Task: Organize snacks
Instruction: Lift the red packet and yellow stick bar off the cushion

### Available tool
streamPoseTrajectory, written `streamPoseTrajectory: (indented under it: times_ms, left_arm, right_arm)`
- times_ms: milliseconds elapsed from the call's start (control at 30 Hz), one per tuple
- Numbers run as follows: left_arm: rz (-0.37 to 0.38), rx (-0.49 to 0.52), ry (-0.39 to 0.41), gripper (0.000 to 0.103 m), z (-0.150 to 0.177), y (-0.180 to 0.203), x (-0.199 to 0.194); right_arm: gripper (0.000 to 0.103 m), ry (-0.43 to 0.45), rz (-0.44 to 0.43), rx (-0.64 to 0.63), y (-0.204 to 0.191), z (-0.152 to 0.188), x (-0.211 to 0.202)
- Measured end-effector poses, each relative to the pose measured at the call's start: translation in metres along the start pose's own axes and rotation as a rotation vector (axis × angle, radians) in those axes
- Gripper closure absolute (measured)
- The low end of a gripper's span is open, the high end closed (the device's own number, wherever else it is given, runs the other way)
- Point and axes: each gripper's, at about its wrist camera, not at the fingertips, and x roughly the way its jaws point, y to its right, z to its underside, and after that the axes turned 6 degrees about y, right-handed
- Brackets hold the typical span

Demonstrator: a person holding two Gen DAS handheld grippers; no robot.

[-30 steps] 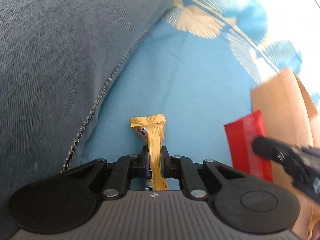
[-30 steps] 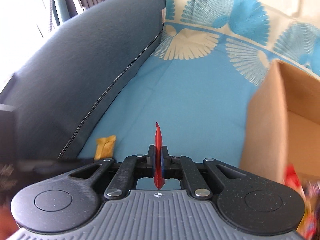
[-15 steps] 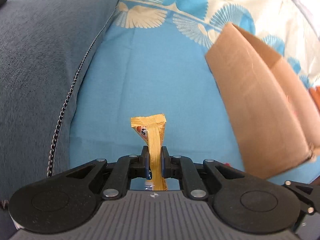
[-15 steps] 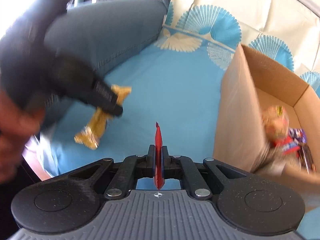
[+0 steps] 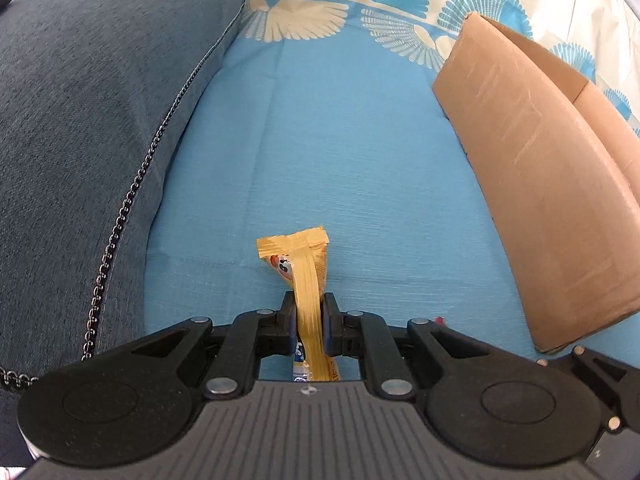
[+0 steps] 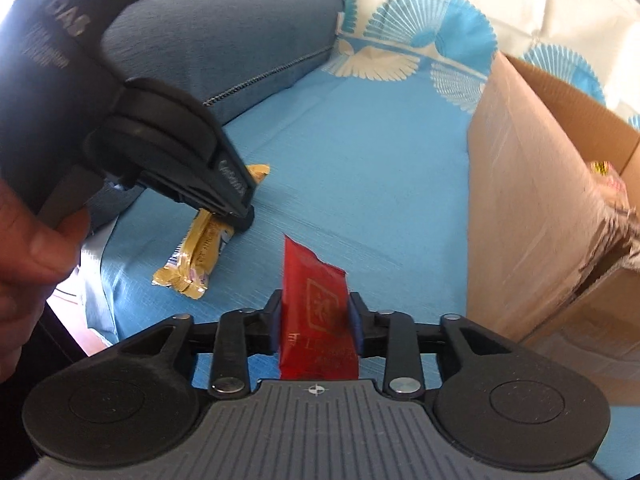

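My left gripper is shut on a gold snack bar, which sticks up between the pads above the blue cloth. In the right wrist view the same left gripper hangs at the left, with the gold bar drooping below it. My right gripper has its jaws opening. A red snack packet stands face-on and loose between the spread pads. An open cardboard box stands just to the right, with several snacks inside.
A blue sheet with fan patterns covers the sofa seat. A grey cushion with a zip rises along the left. The box stands at the right. A person's hand grips the left tool's handle.
The right jaws have spread and the red packet has turned from edge-on to face-on. Both grippers have swung towards the box. The left gripper still holds the gold bar.
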Motion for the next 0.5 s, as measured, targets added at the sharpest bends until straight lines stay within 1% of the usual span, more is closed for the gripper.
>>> streamPoseTrajectory:
  times_ms: [33, 100, 133, 200, 300, 333, 400, 433, 467, 500]
  left_arm:
    - [-0.003, 0.005, 0.002, 0.091, -0.002, 0.001, 0.002]
    - [-0.005, 0.010, 0.004, 0.091, -0.004, 0.002, 0.003]
    - [-0.006, 0.010, 0.004, 0.090, -0.004, 0.002, 0.002]
    - [-0.004, 0.007, 0.005, 0.089, -0.004, 0.002, 0.002]
    - [0.000, 0.005, 0.005, 0.087, -0.002, 0.002, 0.000]
    - [0.001, 0.006, 0.006, 0.084, 0.000, 0.002, -0.003]
    - [-0.001, 0.007, 0.010, 0.074, 0.002, 0.002, -0.006]
    - [-0.006, 0.007, 0.014, 0.064, 0.004, 0.002, -0.010]
    - [-0.012, 0.006, 0.017, 0.056, 0.005, 0.002, -0.012]
    - [-0.019, 0.005, 0.019, 0.055, 0.007, 0.001, -0.013]
  right_arm:
    - [0.059, -0.007, 0.001, 0.014, 0.002, 0.000, 0.001]
    - [0.050, -0.021, 0.005, 0.046, 0.007, -0.001, 0.005]
    - [0.048, -0.029, 0.003, 0.061, 0.008, -0.001, 0.007]
    - [0.040, -0.040, -0.002, 0.081, 0.011, 0.001, 0.007]
    - [0.036, -0.041, 0.001, 0.079, 0.011, 0.003, 0.008]
    - [0.035, -0.042, 0.002, 0.078, 0.011, 0.003, 0.008]
    - [0.034, -0.042, 0.006, 0.081, 0.011, 0.004, 0.008]
    - [0.034, -0.042, 0.010, 0.083, 0.011, 0.004, 0.008]
    - [0.034, -0.041, 0.015, 0.084, 0.011, 0.003, 0.008]
    - [0.033, -0.043, 0.019, 0.085, 0.010, 0.002, 0.009]
